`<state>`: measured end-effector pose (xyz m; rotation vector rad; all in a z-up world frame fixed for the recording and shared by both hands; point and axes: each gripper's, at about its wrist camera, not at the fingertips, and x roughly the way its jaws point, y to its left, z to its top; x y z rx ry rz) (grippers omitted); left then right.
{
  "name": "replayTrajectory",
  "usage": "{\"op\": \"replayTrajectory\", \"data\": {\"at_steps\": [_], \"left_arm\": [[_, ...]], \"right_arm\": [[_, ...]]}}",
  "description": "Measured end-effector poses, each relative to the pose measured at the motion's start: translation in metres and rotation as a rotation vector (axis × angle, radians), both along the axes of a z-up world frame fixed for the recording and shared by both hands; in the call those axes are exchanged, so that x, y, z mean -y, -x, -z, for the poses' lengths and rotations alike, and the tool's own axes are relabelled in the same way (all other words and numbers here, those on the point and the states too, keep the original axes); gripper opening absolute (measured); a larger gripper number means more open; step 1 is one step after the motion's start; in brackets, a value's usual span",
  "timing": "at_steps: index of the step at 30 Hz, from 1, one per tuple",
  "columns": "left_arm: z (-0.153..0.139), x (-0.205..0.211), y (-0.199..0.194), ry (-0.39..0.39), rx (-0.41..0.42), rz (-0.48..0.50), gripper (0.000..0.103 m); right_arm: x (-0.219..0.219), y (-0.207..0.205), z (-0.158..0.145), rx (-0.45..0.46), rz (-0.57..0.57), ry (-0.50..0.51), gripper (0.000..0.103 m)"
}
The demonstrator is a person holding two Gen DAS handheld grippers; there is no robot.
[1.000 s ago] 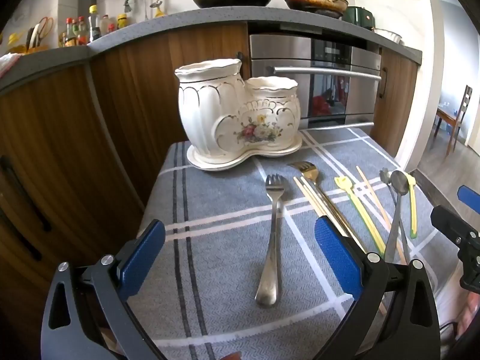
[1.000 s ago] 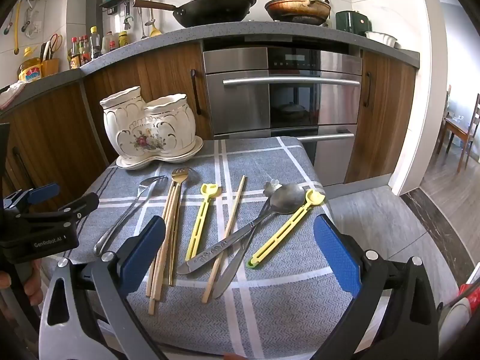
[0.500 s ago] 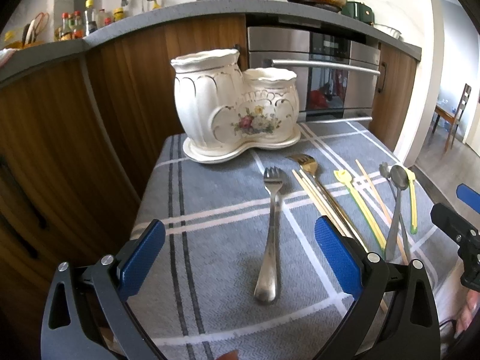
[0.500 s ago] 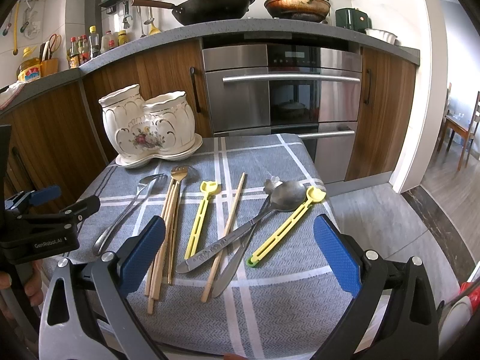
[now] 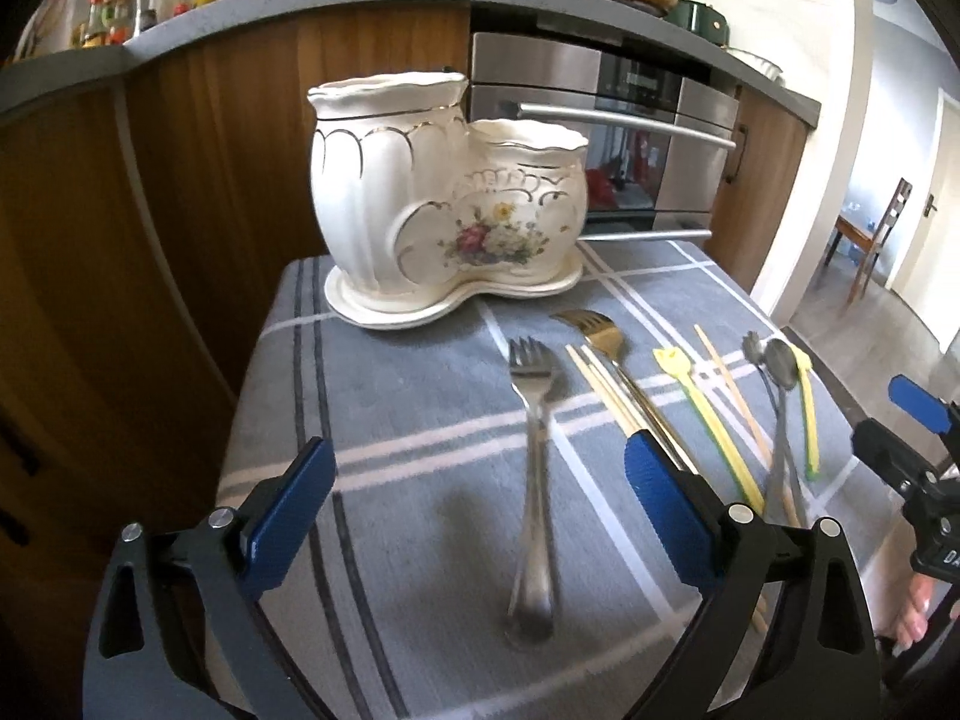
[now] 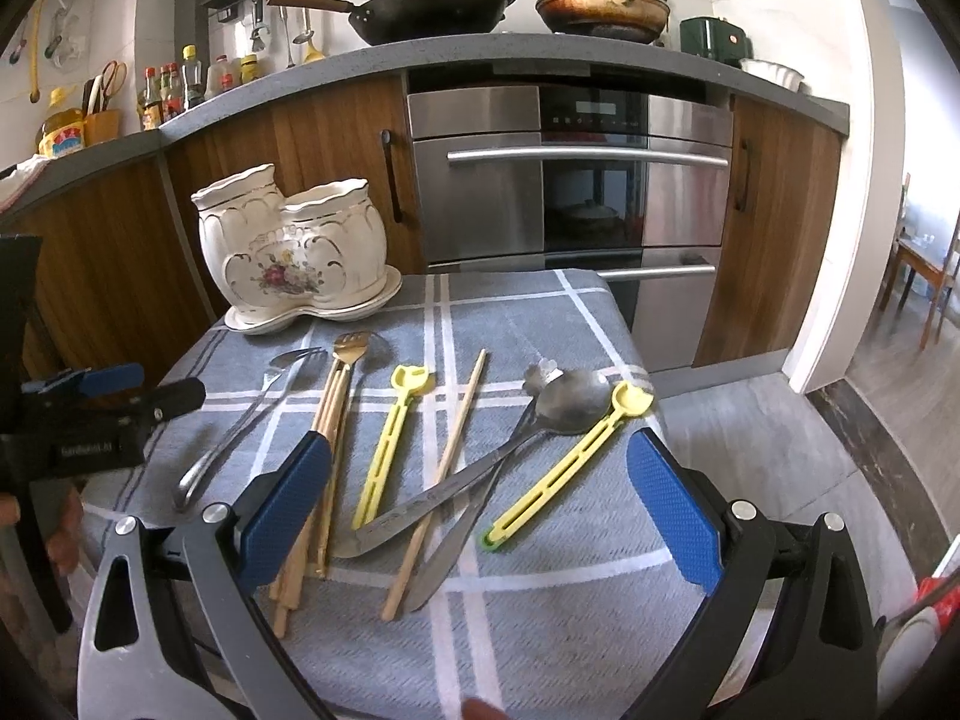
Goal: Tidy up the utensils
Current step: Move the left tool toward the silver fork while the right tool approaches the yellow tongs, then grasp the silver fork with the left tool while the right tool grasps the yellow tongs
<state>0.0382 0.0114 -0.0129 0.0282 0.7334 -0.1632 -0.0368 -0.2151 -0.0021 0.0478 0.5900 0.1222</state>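
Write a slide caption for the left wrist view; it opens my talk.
Open left gripper over a silver fork, ceramic holder behind.

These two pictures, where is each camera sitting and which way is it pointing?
Left wrist: rides on the left gripper, looking forward along its open blue fingers over the silver fork to the ceramic holder; the right gripper pokes in at the right edge.
Right wrist: rides on the right gripper, facing the spread of utensils and the oven; the left gripper shows at left.
Shared: the holder, fork and grey checked cloth.
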Motion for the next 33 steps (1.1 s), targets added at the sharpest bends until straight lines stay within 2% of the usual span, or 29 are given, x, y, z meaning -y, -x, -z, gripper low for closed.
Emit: {"op": "replayTrajectory", "data": {"at_steps": [7, 10, 13, 18, 20, 23, 27, 29, 33], "left_arm": [[0.008, 0.017, -0.027, -0.042, -0.045, 0.064, 0.094], [0.015, 0.026, -0.038, -0.050, -0.096, 0.104, 0.087], [0.015, 0.032, -0.047, -0.071, -0.118, 0.129, 0.087], [0.010, 0.034, -0.058, -0.080, -0.108, 0.148, 0.084], [0.017, 0.035, -0.059, -0.068, -0.127, 0.157, 0.074], [0.026, 0.037, -0.062, -0.067, -0.158, 0.167, 0.065], [0.031, 0.035, -0.061, -0.093, -0.148, 0.164, 0.059], [0.034, 0.034, -0.061, -0.086, -0.164, 0.168, 0.051], [0.036, 0.037, -0.060, -0.104, -0.153, 0.176, 0.048]], "right_arm": [[0.014, -0.018, 0.010, -0.051, 0.001, 0.007, 0.097], [0.021, -0.024, 0.010, -0.067, 0.009, -0.005, 0.097], [0.030, -0.029, 0.010, -0.080, 0.021, -0.021, 0.094], [0.045, -0.040, 0.009, -0.081, 0.049, -0.023, 0.081], [0.050, -0.046, 0.012, -0.092, 0.066, -0.023, 0.075], [0.056, -0.055, 0.020, -0.123, 0.085, -0.022, 0.064], [0.056, -0.062, 0.031, -0.181, 0.079, -0.037, 0.048], [0.055, -0.064, 0.035, -0.208, 0.078, -0.049, 0.045], [0.056, -0.065, 0.035, -0.240, 0.085, -0.061, 0.045]]}}
